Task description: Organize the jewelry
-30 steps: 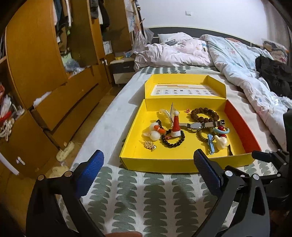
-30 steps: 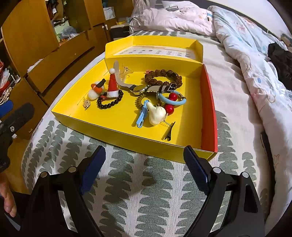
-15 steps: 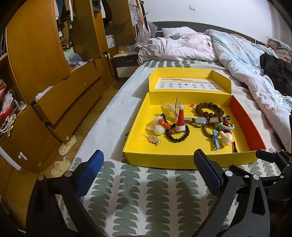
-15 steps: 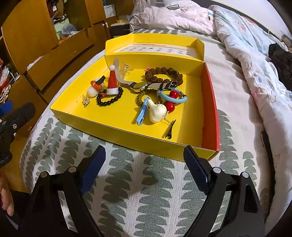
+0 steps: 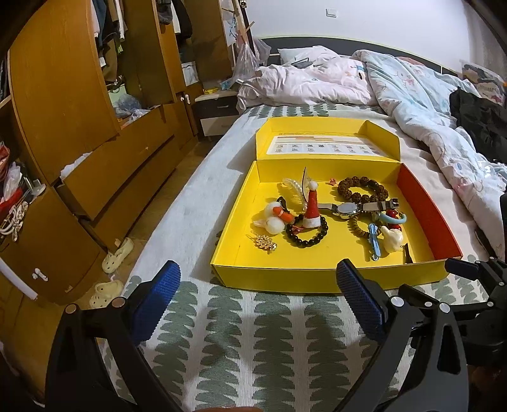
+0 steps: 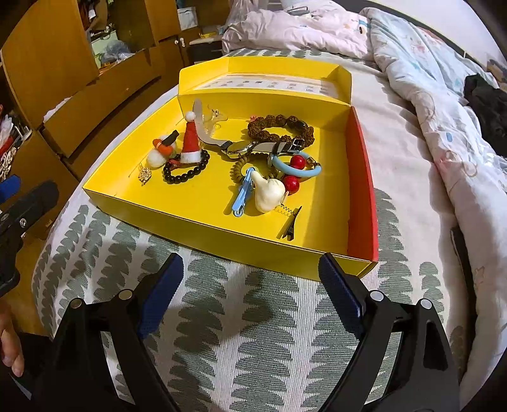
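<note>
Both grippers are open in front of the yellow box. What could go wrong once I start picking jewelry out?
The watch strap lies across the brown bead bracelet, so lifting one may drag the other. The blue clip, white charm and coiled cord are bunched together, so wide jaws may catch several. The gold brooch looks small and flat, easy to miss.

A bed with rumpled quilts fills the room. Orange wooden wardrobes line the left side. The wall is white.

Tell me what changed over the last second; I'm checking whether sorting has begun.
Nothing visibly changed. The left claw and right claw stay open and empty, short of the yellow box. The jewelry in it lies untouched.
</note>
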`<state>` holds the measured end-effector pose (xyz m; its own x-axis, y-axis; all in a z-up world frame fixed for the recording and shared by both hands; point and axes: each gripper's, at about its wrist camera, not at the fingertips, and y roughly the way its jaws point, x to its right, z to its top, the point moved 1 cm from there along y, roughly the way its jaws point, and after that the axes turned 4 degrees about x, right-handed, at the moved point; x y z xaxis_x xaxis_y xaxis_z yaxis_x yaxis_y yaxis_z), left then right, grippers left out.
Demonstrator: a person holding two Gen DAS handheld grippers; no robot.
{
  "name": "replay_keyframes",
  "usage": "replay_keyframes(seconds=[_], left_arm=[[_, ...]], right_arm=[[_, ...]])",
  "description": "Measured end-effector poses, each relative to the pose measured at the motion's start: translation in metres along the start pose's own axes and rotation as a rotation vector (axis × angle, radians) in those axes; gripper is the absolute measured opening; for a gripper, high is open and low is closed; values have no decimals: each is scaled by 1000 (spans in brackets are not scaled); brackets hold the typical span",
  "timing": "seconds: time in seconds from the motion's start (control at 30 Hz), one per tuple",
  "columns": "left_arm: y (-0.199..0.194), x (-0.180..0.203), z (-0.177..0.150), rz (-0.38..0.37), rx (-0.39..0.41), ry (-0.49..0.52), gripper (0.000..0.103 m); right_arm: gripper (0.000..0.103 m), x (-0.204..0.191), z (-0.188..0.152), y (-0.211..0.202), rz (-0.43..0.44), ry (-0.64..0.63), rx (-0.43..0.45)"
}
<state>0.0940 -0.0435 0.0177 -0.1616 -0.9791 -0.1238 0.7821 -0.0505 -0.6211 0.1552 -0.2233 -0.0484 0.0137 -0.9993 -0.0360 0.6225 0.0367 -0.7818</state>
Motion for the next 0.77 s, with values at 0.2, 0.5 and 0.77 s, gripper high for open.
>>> replay_keyframes(seconds=[0.2,0.5,0.77], left_arm=[[-1,1,0,-5,15,3,97],[-1,5,0,-29,12,14,97],[0,7,0,-34,0,14,97]], right_arm=[[88,0,0,0,-1,0,0],[88,1,-1,1,0,2,0],[88,4,-2,2,-4,1,-4]])
